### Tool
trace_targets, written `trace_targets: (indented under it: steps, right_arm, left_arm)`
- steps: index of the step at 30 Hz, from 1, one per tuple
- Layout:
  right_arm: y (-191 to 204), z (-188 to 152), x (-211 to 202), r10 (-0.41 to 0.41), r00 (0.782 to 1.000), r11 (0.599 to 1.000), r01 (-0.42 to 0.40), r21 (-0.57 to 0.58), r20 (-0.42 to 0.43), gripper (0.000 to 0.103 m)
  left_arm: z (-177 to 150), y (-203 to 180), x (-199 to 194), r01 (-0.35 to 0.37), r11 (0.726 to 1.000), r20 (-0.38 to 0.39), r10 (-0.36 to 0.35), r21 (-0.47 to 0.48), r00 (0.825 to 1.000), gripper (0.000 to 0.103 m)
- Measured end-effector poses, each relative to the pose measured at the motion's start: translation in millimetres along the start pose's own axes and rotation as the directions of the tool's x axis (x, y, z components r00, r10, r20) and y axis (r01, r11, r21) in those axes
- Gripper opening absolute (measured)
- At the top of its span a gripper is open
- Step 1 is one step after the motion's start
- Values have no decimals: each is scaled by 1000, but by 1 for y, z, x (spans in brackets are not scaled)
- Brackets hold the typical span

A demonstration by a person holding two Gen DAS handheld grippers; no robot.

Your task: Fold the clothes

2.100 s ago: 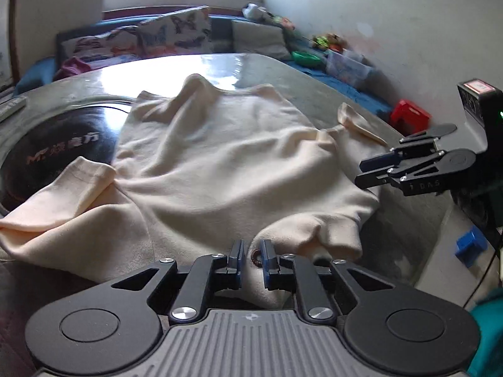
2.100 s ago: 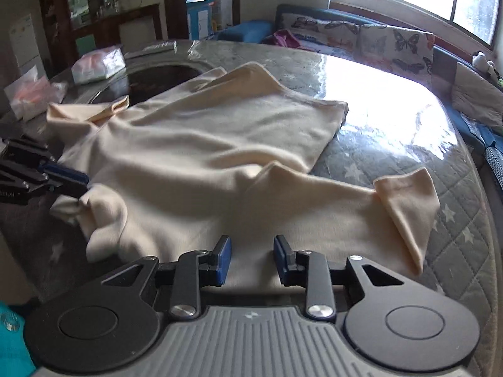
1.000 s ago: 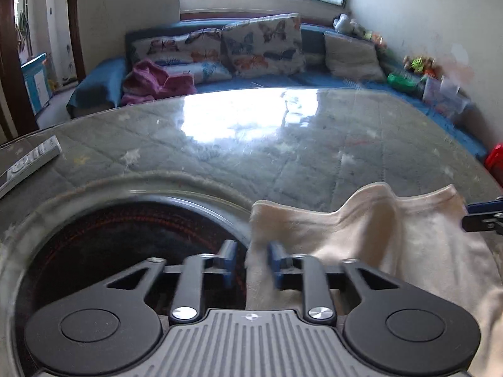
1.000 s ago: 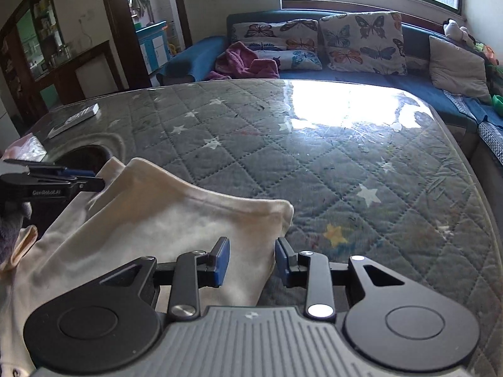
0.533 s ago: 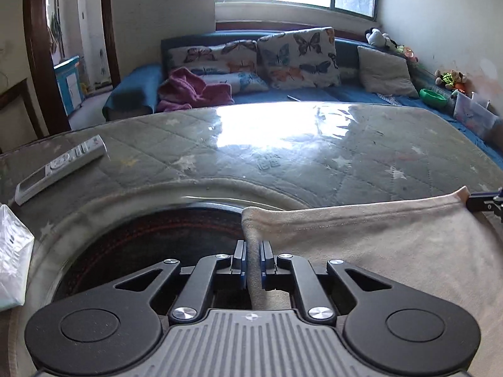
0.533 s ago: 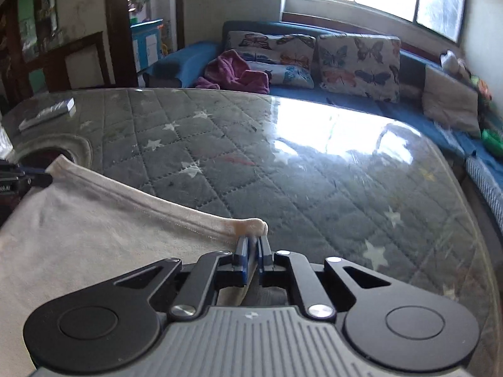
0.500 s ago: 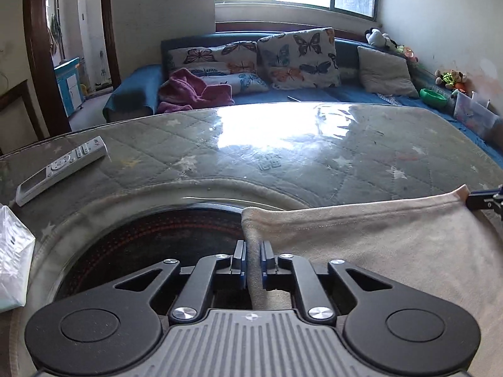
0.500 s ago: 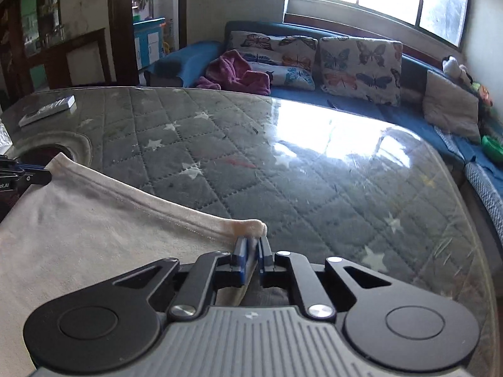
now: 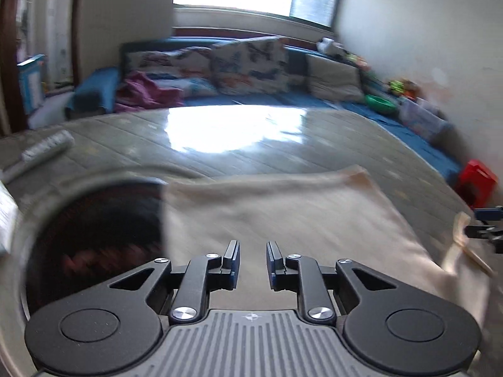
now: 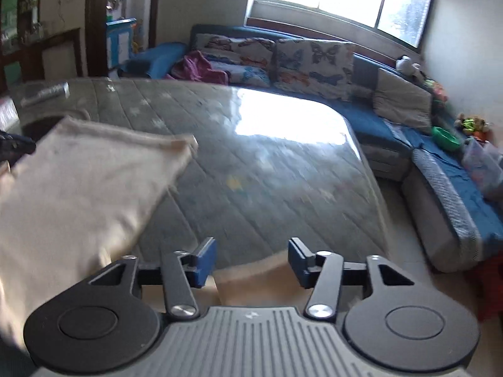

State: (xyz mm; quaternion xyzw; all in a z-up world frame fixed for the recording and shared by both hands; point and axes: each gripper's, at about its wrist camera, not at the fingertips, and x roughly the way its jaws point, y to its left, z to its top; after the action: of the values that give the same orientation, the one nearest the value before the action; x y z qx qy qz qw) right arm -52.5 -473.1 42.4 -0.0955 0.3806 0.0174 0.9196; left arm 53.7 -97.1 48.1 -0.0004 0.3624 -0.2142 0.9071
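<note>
Both jaws parted above cream garment (image 9: 283, 213) on table (image 10: 267, 163).

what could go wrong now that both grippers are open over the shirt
The shirt lies partly over the dark round recess in the table, so that side could sag in. A loose flap sits between the right gripper fingers and could snag. The left gripper hangs close above the cloth.

Both tongs are hanging open and empty: the left tongs (image 9: 253, 259) narrowly parted, the right tongs (image 10: 252, 260) gaping wide.
</note>
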Motion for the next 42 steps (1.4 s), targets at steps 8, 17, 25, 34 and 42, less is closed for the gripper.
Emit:
trace_targets:
  steps: [8,17,25,34,42]
  right_arm:
    - [-1,-44,-1,-59,998,998,59,-19,3,66]
    - [-27,-56,-19,-334,942,938,329,109,32,68]
    - [-20,-48,-9,-114,991,982,103,157,67,62]
    - [-28,-47,8,-42,999,968,32,250,33,63]
    - [-19,-46,9,-38,999,968,29,249,31,66]
  left_arm:
    - [-40,-45,-16,86,995,-32,-85,42,996,30]
    - [-62,-60,-23,107,992,-47,-104,67,993,33]
    - [-69,-56,-33,95,995,-35,-94,30,995,33]
    - [-61,2,-73,-118,993,67,119,-8,991,33]
    - [-66,23,-54,-227,967,51,222,116,974,32]
